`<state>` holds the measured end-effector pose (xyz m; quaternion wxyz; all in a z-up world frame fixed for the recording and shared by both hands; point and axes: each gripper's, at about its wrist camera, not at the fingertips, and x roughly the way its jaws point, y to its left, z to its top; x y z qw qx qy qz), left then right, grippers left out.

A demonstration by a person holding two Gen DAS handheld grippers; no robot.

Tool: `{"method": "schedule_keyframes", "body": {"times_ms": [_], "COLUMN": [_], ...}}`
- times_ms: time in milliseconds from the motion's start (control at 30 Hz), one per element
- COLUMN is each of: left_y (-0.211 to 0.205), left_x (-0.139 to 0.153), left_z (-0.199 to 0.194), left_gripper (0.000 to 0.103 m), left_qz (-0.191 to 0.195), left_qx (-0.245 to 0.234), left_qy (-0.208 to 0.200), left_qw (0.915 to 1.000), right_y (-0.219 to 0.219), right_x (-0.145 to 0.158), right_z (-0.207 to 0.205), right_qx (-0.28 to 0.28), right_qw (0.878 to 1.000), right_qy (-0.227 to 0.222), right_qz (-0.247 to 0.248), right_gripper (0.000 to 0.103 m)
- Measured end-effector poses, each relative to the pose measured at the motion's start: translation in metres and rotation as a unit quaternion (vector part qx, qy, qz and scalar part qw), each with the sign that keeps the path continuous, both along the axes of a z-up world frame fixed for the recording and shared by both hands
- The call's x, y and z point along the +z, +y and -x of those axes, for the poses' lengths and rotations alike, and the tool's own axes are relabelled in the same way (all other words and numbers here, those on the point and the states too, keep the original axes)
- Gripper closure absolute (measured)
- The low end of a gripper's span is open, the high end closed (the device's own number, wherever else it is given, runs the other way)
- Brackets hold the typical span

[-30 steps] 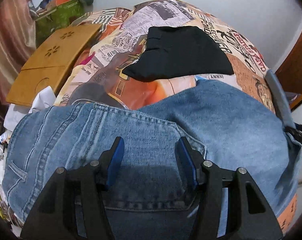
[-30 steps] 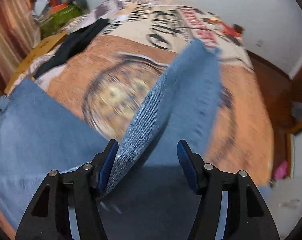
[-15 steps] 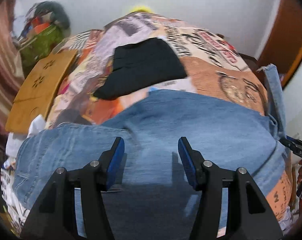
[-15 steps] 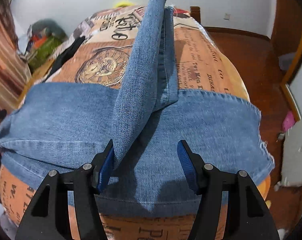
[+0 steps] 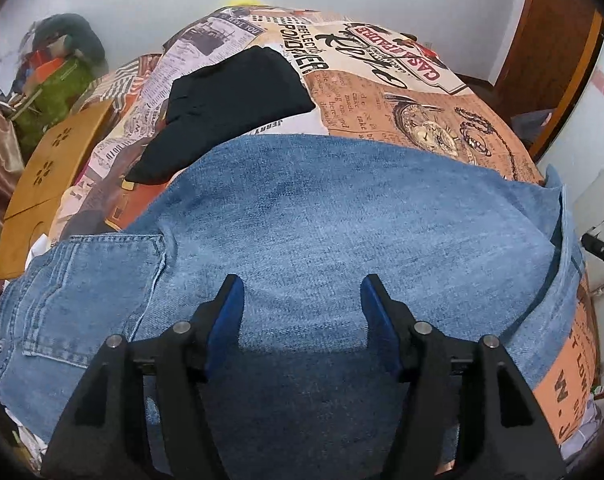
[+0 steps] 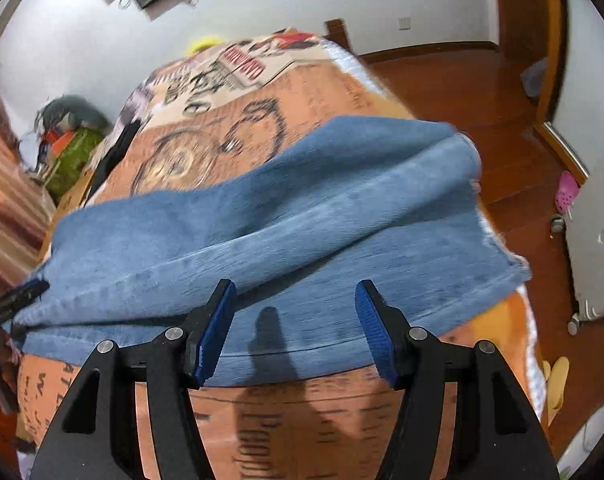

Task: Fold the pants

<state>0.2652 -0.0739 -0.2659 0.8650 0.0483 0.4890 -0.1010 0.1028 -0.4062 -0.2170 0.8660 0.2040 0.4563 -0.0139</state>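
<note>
Blue jeans [image 5: 322, 216] lie across the printed bed cover, back pocket [image 5: 93, 280] at the left. My left gripper [image 5: 302, 300] is open and empty, just above the denim. In the right wrist view the jeans [image 6: 302, 216] lie folded over with a raised crease near the bed's front edge. My right gripper [image 6: 295, 304] is open and empty above the lower leg edge; the view is blurred by motion.
A black folded garment [image 5: 229, 100] lies farther back on the bed [image 5: 402, 92]. A wooden lap table [image 5: 49, 168] and a green bag [image 5: 57, 92] sit at the left. Wooden floor [image 6: 462, 80] and a white cabinet [image 6: 594, 200] lie right of the bed.
The jeans leg that my right gripper held up has been laid down and let go; the gripper has drawn back. The left gripper has shifted right along the jeans.
</note>
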Motion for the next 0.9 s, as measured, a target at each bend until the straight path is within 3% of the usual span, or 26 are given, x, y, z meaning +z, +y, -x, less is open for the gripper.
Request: {"method": "schedule_keyframes", "body": {"times_ms": [133,233,367,500,567,633,733,900], "left_y": [-0.001,-0.001,-0.001,-0.002,-0.001,-0.001,-0.001,-0.002], "left_x": [-0.001,-0.002,-0.003,-0.003,-0.003,-0.003,-0.004,-0.004], "left_z": [0.001,0.002,0.002,0.002,0.002,0.002,0.001,0.001], "left_gripper": [0.04,0.04,0.039,0.038,0.038,0.037,0.036,0.035], "left_qz": [0.0,-0.001,0.001,0.001,0.0,0.001,0.002,-0.003], "left_qx": [0.002,0.002,0.004,0.006,0.006,0.007,0.008,0.009], "left_qy": [-0.003,-0.005,-0.005,-0.004,-0.005,-0.005,-0.007,-0.008], "left_qw": [1.0,1.0,1.0,1.0,1.0,1.0,0.9999,0.9999], "right_y": [-0.03,-0.035,-0.034,-0.028,-0.032,-0.039,-0.048,-0.062], "right_x": [0.003,0.003,-0.002,-0.022,-0.027,-0.024,-0.02,-0.019], "right_z": [-0.003,-0.027,-0.059,-0.08,-0.074,-0.058,-0.033,-0.004], "right_qx": [-0.061,-0.075,-0.047,0.014,0.034,0.037,0.032,-0.013], "right_qw": [0.998,0.997,0.998,0.994,0.993,0.991,0.992,0.993], "right_qy": [-0.017,-0.014,0.01,0.068,0.075,0.083,0.086,0.08], "right_qz": [-0.019,0.002,0.042,0.084,0.089,0.102,0.091,0.082], "right_gripper": [0.045,0.045,0.045,0.045,0.044,0.035,0.034,0.034]}}
